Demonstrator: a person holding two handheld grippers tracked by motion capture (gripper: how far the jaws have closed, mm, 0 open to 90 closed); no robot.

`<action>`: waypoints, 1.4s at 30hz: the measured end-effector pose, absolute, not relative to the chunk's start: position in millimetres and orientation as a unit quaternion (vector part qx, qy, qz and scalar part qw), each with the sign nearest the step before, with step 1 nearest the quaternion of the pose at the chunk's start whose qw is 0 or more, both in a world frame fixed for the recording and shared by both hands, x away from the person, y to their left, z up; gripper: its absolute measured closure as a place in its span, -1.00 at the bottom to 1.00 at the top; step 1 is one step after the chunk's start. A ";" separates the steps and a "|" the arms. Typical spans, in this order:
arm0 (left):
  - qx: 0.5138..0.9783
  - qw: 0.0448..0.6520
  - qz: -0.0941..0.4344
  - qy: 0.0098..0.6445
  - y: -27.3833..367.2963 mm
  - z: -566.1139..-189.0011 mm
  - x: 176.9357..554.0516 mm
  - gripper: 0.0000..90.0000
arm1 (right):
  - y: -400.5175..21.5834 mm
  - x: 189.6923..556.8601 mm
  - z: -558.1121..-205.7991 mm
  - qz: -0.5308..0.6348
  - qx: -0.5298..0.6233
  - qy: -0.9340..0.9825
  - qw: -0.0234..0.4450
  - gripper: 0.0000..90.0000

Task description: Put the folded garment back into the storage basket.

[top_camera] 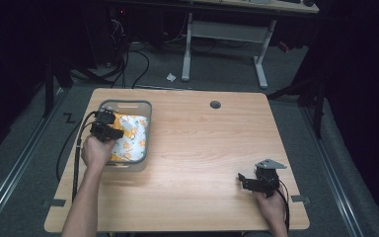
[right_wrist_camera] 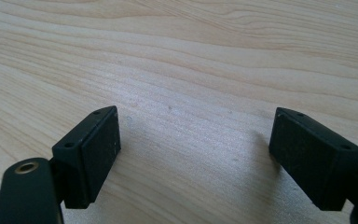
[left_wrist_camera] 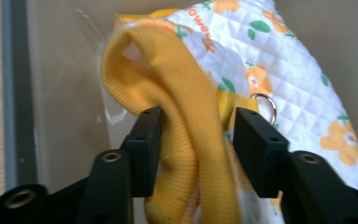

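At the desk's left edge, a grey plastic basket [top_camera: 145,114] holds a white quilted cloth printed with orange flowers [top_camera: 131,139], trimmed with a yellow ribbed band [left_wrist_camera: 186,135]. The left gripper [top_camera: 109,126] reaches into the basket; its fingers [left_wrist_camera: 147,140] stand half spread on either side of that yellow band, not pinching it, so the cloth lies loose in the basket. The risk I see: as this gripper lifts away, a finger could catch the fold or the small metal ring [left_wrist_camera: 266,106] and drag the cloth back over the rim. Near the desk's right front corner, the right gripper [top_camera: 249,180] rests low over bare light wood [right_wrist_camera: 205,56], fingers [right_wrist_camera: 95,154] spread wide, holding nothing.
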State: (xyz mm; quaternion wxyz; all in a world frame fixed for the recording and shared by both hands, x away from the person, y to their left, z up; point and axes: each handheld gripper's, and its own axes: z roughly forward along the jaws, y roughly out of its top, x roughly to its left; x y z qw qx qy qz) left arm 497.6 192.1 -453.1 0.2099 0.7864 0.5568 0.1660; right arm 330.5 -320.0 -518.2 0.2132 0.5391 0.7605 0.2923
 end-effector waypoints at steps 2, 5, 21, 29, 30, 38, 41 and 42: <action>0.783 0.212 0.168 0.560 192.5 -452.7 497.2 0.05 | -320.0 330.4 -518.2 0.292 0.539 0.761 0.213 -0.63; 0.775 0.223 0.185 0.562 193.9 -446.0 493.3 0.01 | -320.0 330.4 -518.2 0.292 0.539 0.761 0.213 -0.63; 0.766 0.314 0.205 0.522 175.8 -422.2 465.5 -0.10 | -320.0 330.4 -518.2 0.292 0.539 0.761 0.213 -0.63; 0.770 0.341 0.208 0.497 162.1 -413.3 452.4 -0.12 | -320.0 330.4 -518.2 0.292 0.539 0.760 0.213 -0.63; 0.771 0.343 0.208 0.494 160.6 -412.2 451.1 -0.12 | -320.0 330.4 -518.2 0.292 0.539 0.761 0.213 -0.63; 0.769 0.365 0.209 0.482 152.1 -404.1 441.4 -0.13 | -320.0 330.4 -518.2 0.292 0.539 0.760 0.213 -0.63; 0.769 0.371 0.208 0.477 148.9 -402.0 437.7 -0.14 | -320.0 330.4 -518.2 0.292 0.539 0.760 0.213 -0.63; 0.769 0.371 0.208 0.477 148.9 -402.0 437.7 -0.14 | -320.0 330.4 -518.2 0.292 0.539 0.760 0.213 -0.63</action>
